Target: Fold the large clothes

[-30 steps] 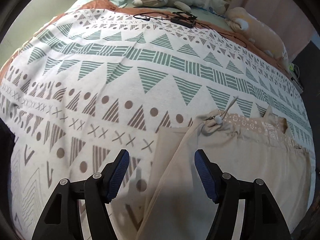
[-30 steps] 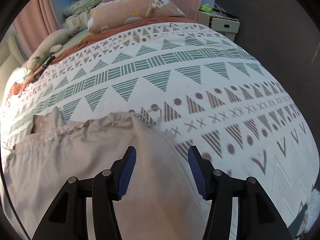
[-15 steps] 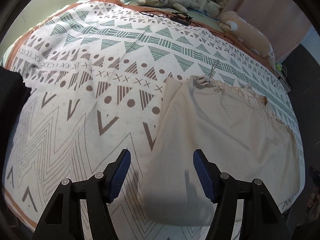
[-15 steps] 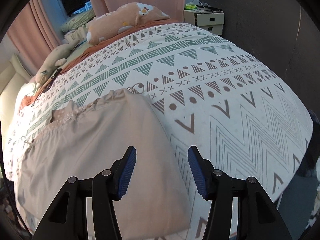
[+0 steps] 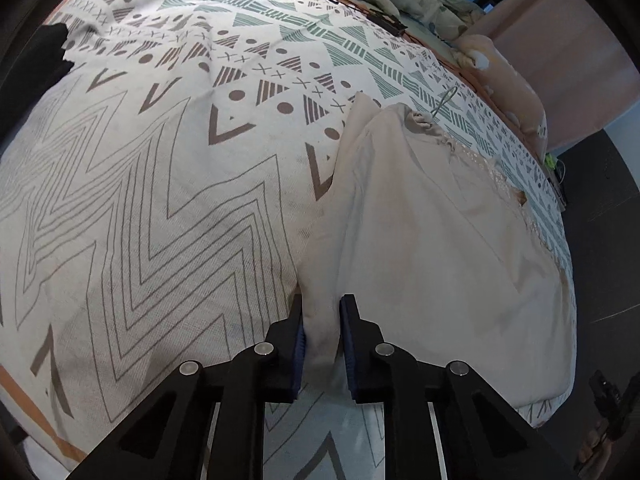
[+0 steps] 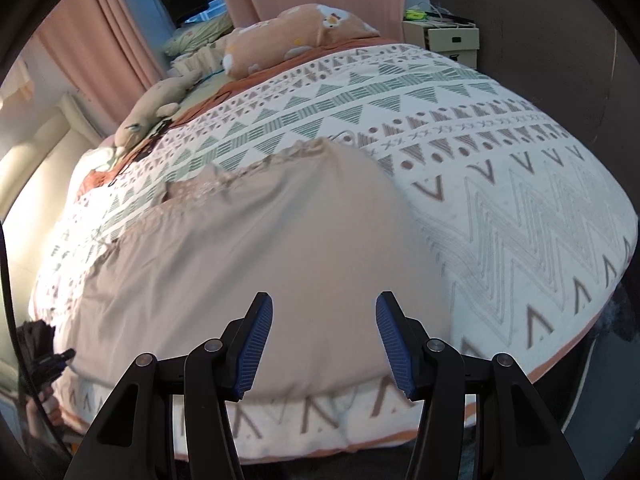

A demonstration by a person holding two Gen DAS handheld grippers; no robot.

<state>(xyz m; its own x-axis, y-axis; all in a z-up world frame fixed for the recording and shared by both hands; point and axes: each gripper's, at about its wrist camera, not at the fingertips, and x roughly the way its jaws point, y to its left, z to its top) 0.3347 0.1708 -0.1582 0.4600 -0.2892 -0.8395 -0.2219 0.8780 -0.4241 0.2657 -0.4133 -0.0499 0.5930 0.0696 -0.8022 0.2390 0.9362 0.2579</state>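
Note:
A large beige garment point(image 5: 432, 236) with a lace-trimmed drawstring waist lies spread on the patterned bed cover point(image 5: 152, 200). My left gripper point(image 5: 322, 332) is shut on the garment's near left corner, cloth pinched between the blue pads. In the right wrist view the same garment point(image 6: 260, 252) fills the middle. My right gripper point(image 6: 324, 340) is open and empty, just above the garment's near hem at the foot of the bed.
Plush toys point(image 6: 296, 36) and pillows lie at the head of the bed with a black cable point(image 5: 384, 20). Pink curtains point(image 6: 120, 52) hang behind. A white drawer unit point(image 6: 444, 40) stands at the far right. Dark clothing point(image 5: 32, 64) lies at the left bed edge.
Both grippers pulled back to the garment's near hem. My left gripper went from open to shut on the garment's corner. My right gripper stays open.

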